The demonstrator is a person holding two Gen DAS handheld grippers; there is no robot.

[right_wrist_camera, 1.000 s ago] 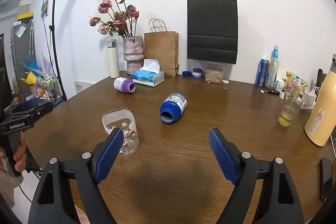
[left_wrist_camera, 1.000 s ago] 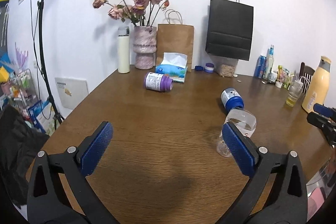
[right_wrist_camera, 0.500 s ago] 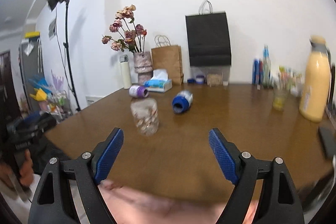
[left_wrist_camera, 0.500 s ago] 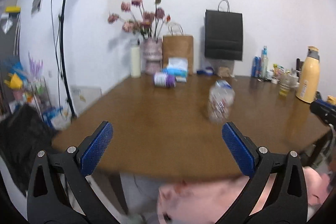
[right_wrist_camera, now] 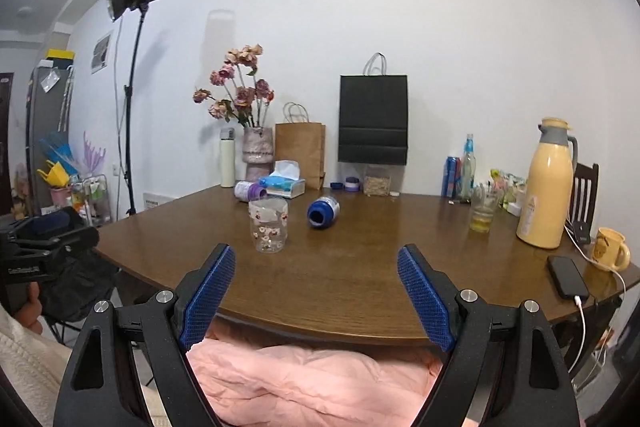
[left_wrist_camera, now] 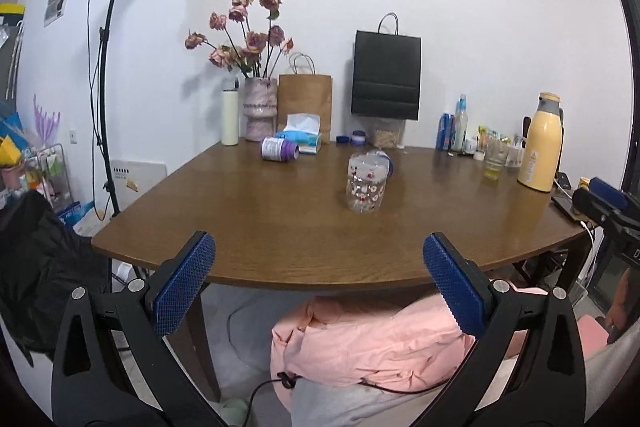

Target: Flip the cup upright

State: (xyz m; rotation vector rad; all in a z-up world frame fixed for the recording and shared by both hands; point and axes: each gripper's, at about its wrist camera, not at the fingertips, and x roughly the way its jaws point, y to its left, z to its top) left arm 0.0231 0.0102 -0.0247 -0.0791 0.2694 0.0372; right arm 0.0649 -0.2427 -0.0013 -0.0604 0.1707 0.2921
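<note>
A clear plastic cup (left_wrist_camera: 366, 183) with a red floral print stands upright on the brown table (left_wrist_camera: 280, 227), open end up; it also shows in the right wrist view (right_wrist_camera: 269, 224). My left gripper (left_wrist_camera: 318, 283) is open and empty, held back past the table's near edge, above a pink cushion. My right gripper (right_wrist_camera: 316, 297) is open and empty, also back over the near edge. Each gripper shows at the edge of the other's view.
A blue jar (right_wrist_camera: 323, 213) lies on its side behind the cup, a purple jar (left_wrist_camera: 279, 149) lies further back. A vase, tissue box (left_wrist_camera: 302, 138), paper bags, a yellow flask (right_wrist_camera: 546, 183), a glass, mug and phone (right_wrist_camera: 568, 277) stand around the table. A pink cushion (right_wrist_camera: 312, 375) lies below.
Both grippers have pulled back from over the table to beyond its near edge and lower. The cup has stayed standing in place on the table.
</note>
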